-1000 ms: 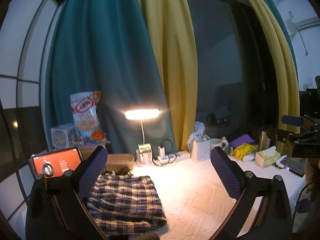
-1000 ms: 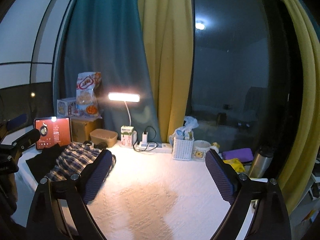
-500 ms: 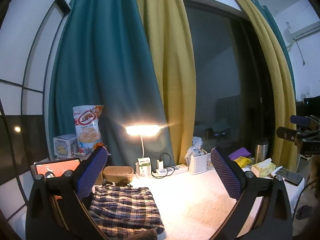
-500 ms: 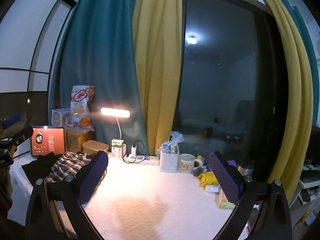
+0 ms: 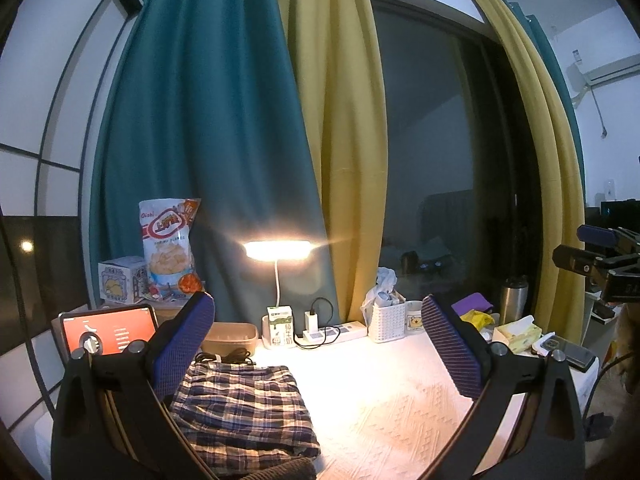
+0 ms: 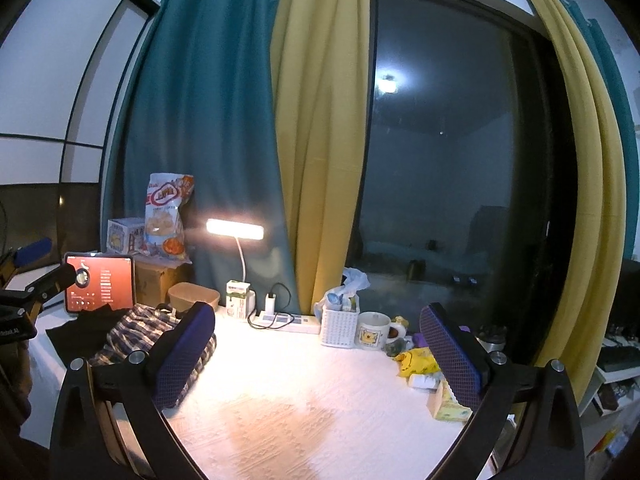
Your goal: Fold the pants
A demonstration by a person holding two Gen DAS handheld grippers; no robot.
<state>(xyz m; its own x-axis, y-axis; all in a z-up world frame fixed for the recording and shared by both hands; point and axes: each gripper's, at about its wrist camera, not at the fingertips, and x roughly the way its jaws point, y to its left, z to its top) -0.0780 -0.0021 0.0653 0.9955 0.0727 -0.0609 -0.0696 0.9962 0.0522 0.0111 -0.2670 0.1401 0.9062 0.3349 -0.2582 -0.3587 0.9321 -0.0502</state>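
Folded plaid pants (image 5: 244, 408) lie on the white-covered table (image 5: 392, 400) at the left; they also show in the right wrist view (image 6: 140, 332), beside a dark garment (image 6: 80, 332). My left gripper (image 5: 320, 344) is open and empty, held above the table with the pants below its left finger. My right gripper (image 6: 320, 348) is open and empty over the table's middle. The right gripper shows at the far right of the left wrist view (image 5: 600, 260); the left gripper shows at the left edge of the right wrist view (image 6: 36, 276).
A lit desk lamp (image 5: 278, 250), power strip (image 5: 332, 332), milk carton (image 5: 279, 326), white basket (image 5: 386, 320), mug (image 6: 374, 330), tissue box (image 5: 518, 334), tablet (image 5: 110, 330), snack bag (image 5: 168, 248) and tan bowl (image 5: 230, 336) line the table's back. Curtains and a dark window stand behind.
Both grippers have tilted upward and drawn back a little; the table and pants sit lower and smaller in both views. Both stay open and empty.
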